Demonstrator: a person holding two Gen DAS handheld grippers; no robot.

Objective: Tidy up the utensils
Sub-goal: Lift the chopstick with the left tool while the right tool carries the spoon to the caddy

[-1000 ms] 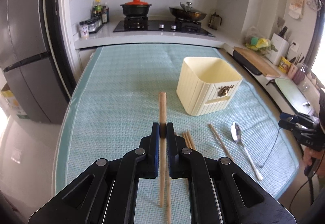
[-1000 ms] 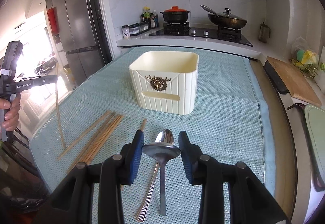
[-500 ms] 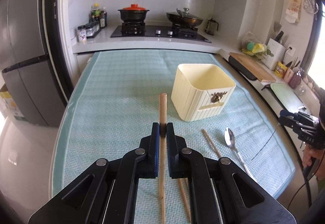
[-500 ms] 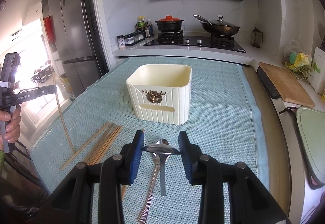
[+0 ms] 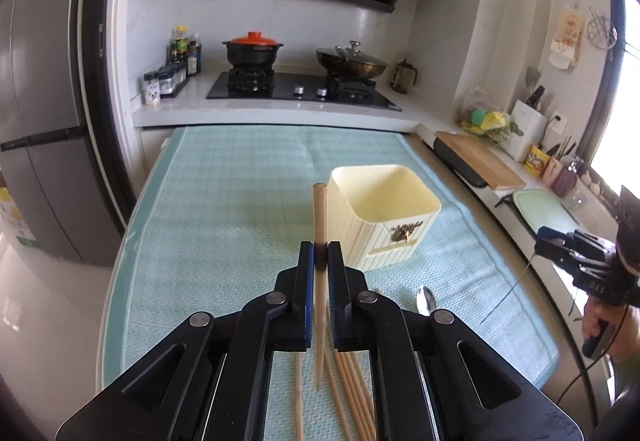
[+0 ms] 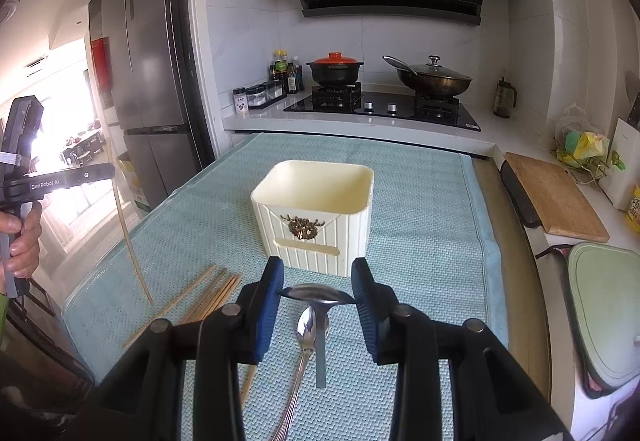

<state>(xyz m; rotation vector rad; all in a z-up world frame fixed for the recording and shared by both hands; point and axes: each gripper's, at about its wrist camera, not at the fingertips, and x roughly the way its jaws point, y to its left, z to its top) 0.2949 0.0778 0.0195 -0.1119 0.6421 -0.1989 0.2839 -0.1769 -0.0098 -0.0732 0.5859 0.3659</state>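
My left gripper (image 5: 320, 253) is shut on a wooden chopstick (image 5: 319, 213), held upright above the mat, left of the cream utensil box (image 5: 384, 221). Several more chopsticks (image 5: 352, 393) lie on the mat under it. My right gripper (image 6: 318, 291) is shut on a metal spoon (image 6: 318, 294), gripped across its bowl and lifted in front of the cream box (image 6: 316, 217). A second spoon (image 6: 305, 337) lies on the mat below. The left gripper with its chopstick (image 6: 128, 241) shows at the left of the right wrist view.
A teal mat (image 5: 240, 209) covers the table. Behind it is a counter with a hob, a red-lidded pot (image 5: 253, 49) and a wok (image 5: 351, 63). A fridge (image 6: 148, 81) stands on the left. A cutting board (image 6: 556, 197) lies on the right counter.
Both grippers have risen and pulled back, each keeping its hold; the box and mat now look farther and lower. The loose chopsticks and spoon stay on the mat.
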